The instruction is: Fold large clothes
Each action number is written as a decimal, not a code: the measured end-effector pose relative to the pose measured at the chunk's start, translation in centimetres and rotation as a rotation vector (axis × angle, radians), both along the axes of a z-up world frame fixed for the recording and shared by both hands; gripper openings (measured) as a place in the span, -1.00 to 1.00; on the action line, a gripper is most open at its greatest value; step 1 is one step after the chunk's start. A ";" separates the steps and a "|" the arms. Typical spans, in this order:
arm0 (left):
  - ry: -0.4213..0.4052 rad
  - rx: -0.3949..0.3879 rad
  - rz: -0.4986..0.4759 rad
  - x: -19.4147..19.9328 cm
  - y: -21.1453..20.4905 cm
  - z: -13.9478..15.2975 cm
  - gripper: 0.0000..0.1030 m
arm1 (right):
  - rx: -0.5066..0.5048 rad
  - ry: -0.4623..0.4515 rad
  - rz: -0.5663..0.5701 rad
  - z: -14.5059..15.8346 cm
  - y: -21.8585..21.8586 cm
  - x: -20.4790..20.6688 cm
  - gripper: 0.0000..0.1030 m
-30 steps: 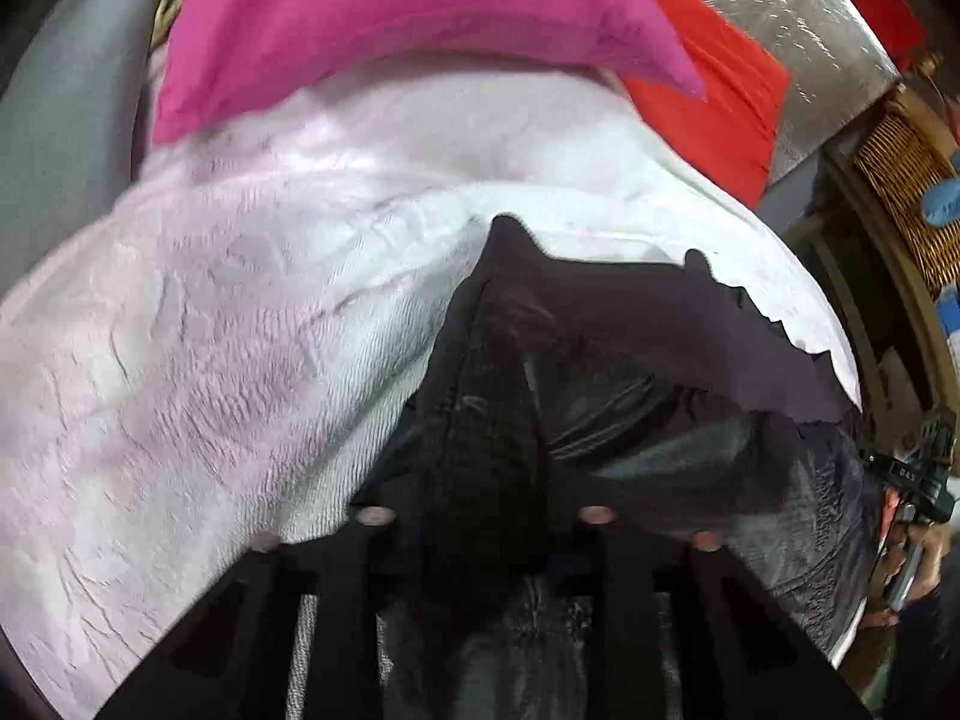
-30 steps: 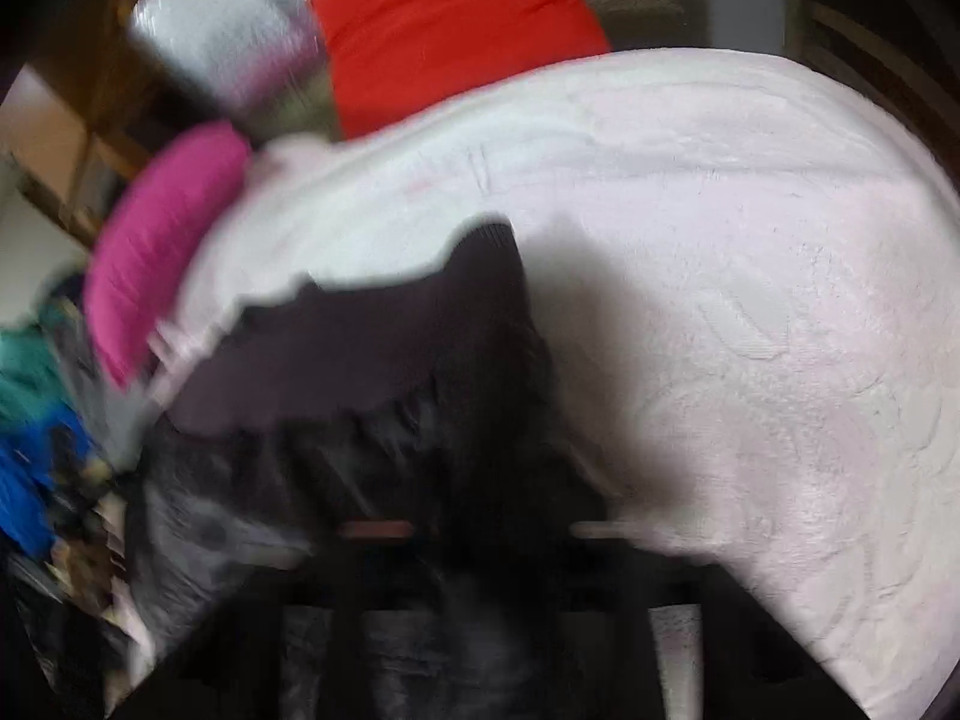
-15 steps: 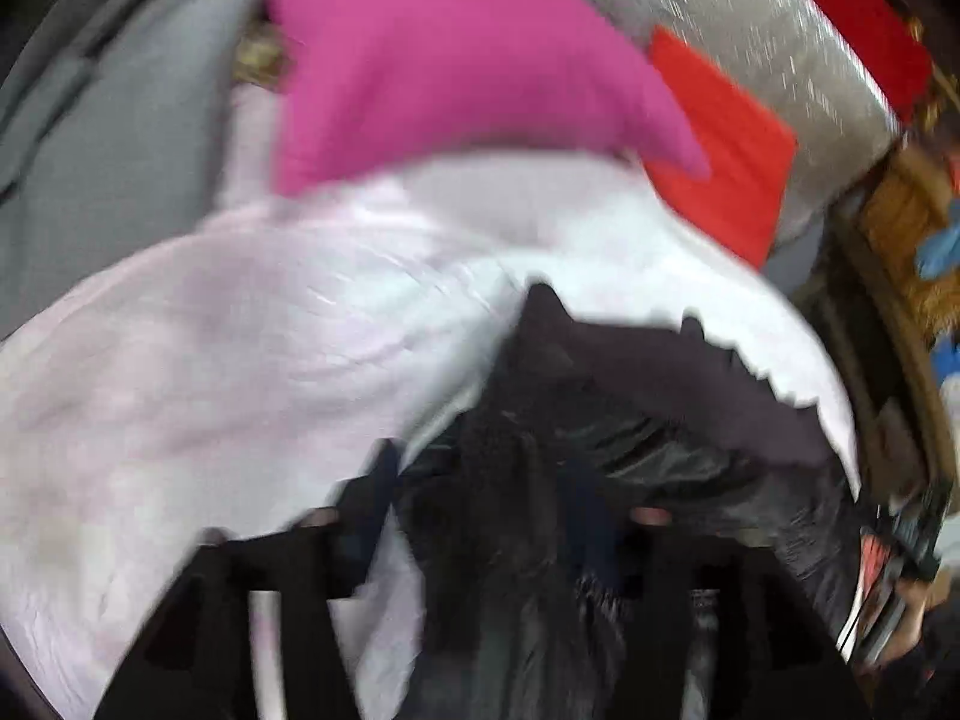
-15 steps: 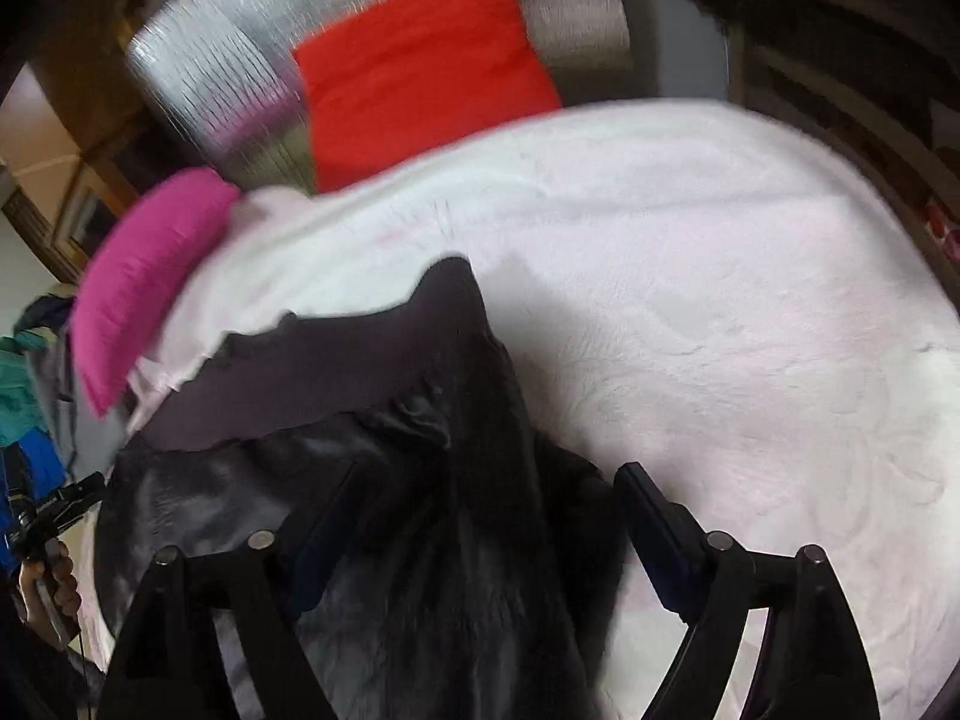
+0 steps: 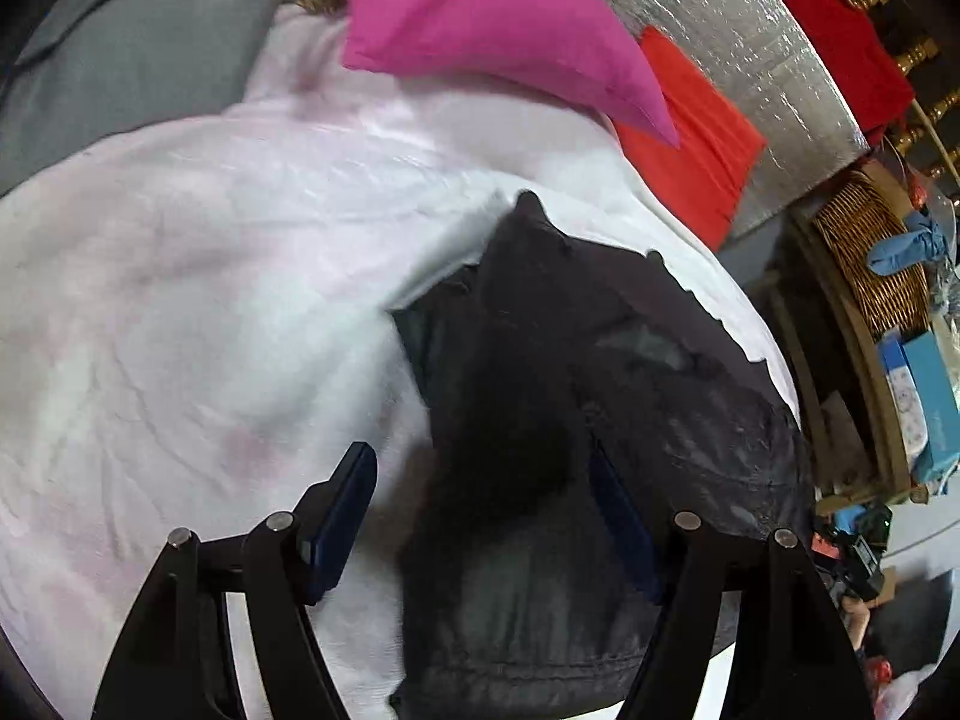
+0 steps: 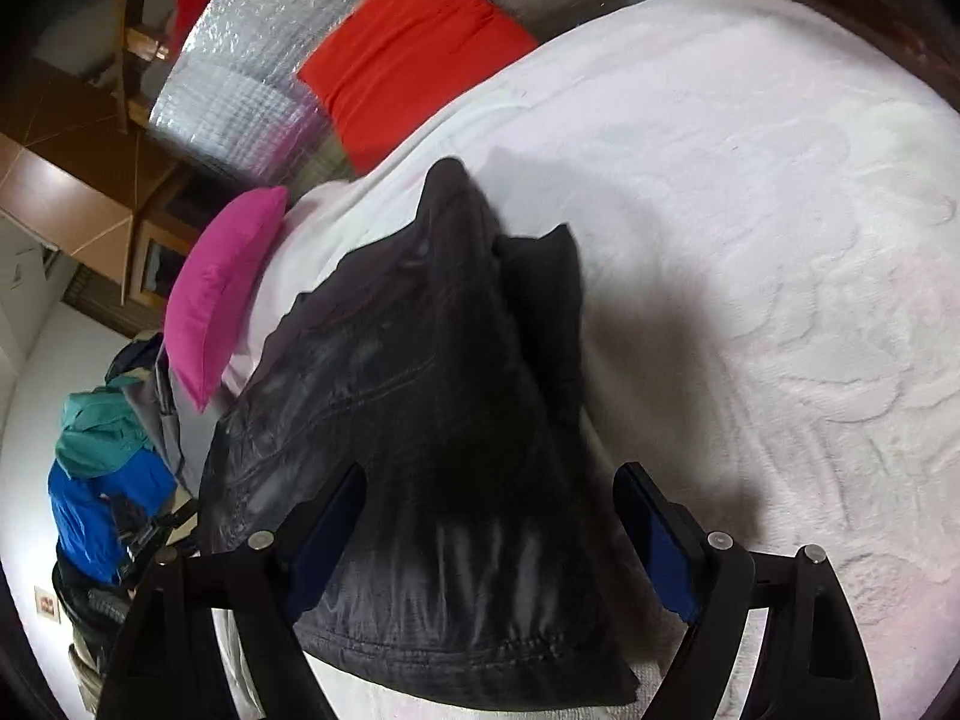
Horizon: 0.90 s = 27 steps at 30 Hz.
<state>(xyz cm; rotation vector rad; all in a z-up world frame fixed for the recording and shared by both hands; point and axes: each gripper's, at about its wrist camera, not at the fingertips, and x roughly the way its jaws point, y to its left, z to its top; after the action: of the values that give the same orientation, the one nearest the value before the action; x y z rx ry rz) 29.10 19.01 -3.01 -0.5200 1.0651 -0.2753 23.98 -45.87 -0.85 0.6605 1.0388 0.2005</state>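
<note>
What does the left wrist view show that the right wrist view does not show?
Only the left wrist view shows a wicker basket, a blue box and a grey cloth at the bed's edge. Only the right wrist view shows a blue and green jacket and a wooden cabinet. Both show the black garment lying on the white bedcover, the pink pillow, the red cushion and the silver sheet.

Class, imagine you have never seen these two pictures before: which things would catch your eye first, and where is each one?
First, the shiny black folded garment lying on the pale pink textured bedspread, between the open jaws of both grippers. Next, the bright magenta pillow at the bed's far end, and the red cushion leaning on silver quilted foil behind.
</note>
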 end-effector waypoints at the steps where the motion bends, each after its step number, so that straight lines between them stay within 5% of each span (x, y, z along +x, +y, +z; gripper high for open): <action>1: 0.001 -0.008 -0.014 0.4 -0.5 -0.1 0.44 | 0.000 0.005 0.006 -0.2 0.2 0.4 0.69; 9: 0.075 -0.021 -0.071 2.3 -2.4 -1.9 0.43 | 0.013 0.016 0.056 -1.0 1.1 2.1 0.70; 19: 0.039 0.099 -0.082 1.5 -3.9 -1.9 0.41 | -0.075 0.017 0.097 -0.2 2.0 2.4 0.23; 27: 0.000 0.218 -0.103 1.3 -4.9 -1.1 0.44 | -0.052 0.018 0.080 -0.3 1.8 2.8 0.27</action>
<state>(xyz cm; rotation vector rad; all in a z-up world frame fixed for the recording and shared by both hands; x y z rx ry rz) 30.36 14.07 -4.15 -0.2709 1.1083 -0.2459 26.74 -44.12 -1.14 0.5753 1.0853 0.2367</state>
